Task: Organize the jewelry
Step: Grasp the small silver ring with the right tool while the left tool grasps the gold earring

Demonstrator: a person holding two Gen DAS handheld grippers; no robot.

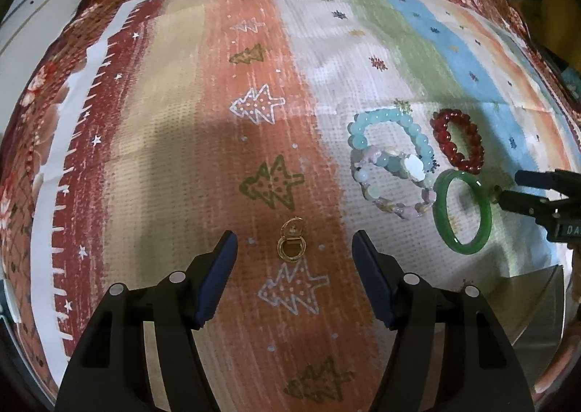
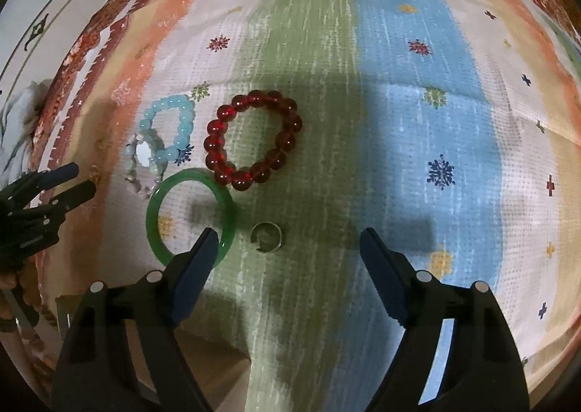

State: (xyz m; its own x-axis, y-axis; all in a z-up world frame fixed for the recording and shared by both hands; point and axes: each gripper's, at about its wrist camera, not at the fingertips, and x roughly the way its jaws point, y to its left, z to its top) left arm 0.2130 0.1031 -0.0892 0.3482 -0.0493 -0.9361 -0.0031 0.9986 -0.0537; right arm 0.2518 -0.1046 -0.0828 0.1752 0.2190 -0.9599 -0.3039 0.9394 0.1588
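My left gripper [image 1: 294, 263] is open, with a small gold ring [image 1: 291, 245] lying on the orange stripe between its fingertips. My right gripper [image 2: 287, 248] is open, with a silver open ring [image 2: 267, 237] on the cloth between its fingertips. A green bangle [image 2: 189, 216] lies by the right gripper's left finger. A red bead bracelet [image 2: 252, 139], a light-blue bead bracelet [image 2: 169, 130] and a pastel bead bracelet [image 2: 143, 165] lie beyond it. In the left wrist view the green bangle [image 1: 463, 212], the red bracelet [image 1: 457, 139], the blue bracelet [image 1: 388, 132] and the pastel bracelet [image 1: 392, 183] lie to the right.
A striped cloth [image 1: 174, 129] with tree and snowflake prints covers the surface, over a floral cover [image 1: 32, 143]. The right gripper [image 1: 541, 194] shows at the right edge of the left wrist view. The left gripper [image 2: 43, 201] shows at the left edge of the right wrist view.
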